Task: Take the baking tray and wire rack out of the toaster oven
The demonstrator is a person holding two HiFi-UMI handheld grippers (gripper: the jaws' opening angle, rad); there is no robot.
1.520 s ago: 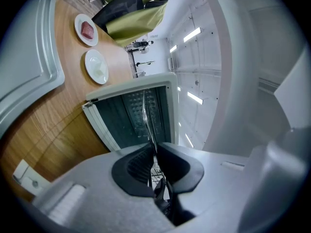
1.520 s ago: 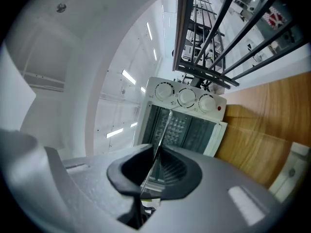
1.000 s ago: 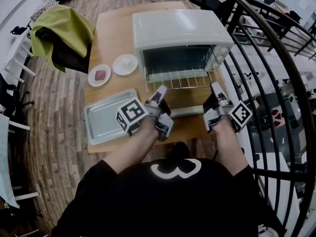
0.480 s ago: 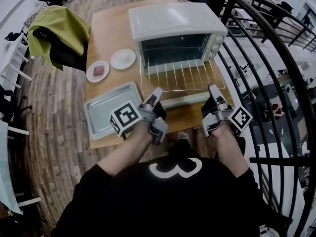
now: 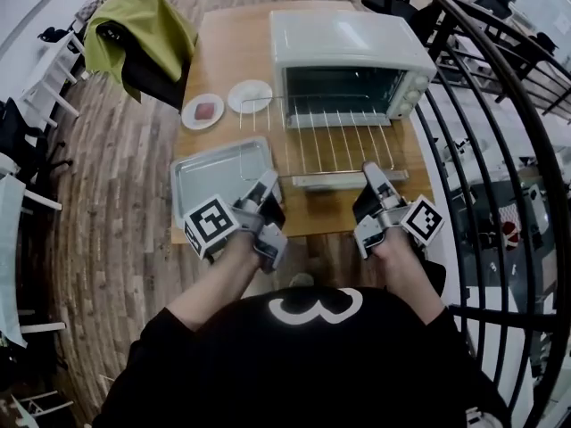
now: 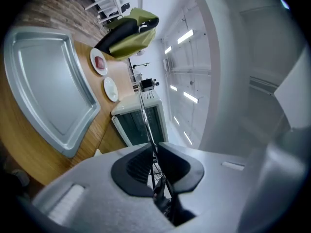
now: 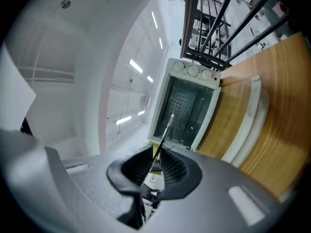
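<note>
1. The toaster oven [image 5: 348, 38] stands at the far side of the wooden surface [image 5: 232, 52]. Its door [image 5: 343, 179] is folded down toward the person.
2. The wire rack [image 5: 335, 141] is held level above the open door. Its far edge is in front of the oven's opening, and its far left corner shows past the oven's left wall, near the plates.
3. The left hand-held gripper [image 5: 269, 184] is at the near left corner of the rack. In the left gripper view its jaws are pressed almost together, and they pinch a thin wire of the rack [image 6: 145, 115] between the dark pads [image 6: 136, 166].
4. The right hand-held gripper [image 5: 373, 178] is at the near right corner. In the right gripper view its jaws also pinch a wire of the rack [image 7: 164, 132], which runs on toward the oven [image 7: 187, 106].
5. Both grippers point about level toward the oven, one on each side of the door handle.
6. The baking tray [image 5: 219, 176] is outside the oven. It lies flat on the surface, left of the open door, and it looks empty. In the head view the left gripper covers a part of its near edge.
7. Two small white plates stand beyond the tray, beside the oven's left wall. The left plate [image 5: 203, 111] carries something reddish; the right plate [image 5: 250, 96] looks bare.
8. A green cloth [image 5: 143, 25] hangs over a dark chair at the far left corner of the surface.
9. A black railing [image 5: 500, 150] runs along the right side of the surface.
</note>
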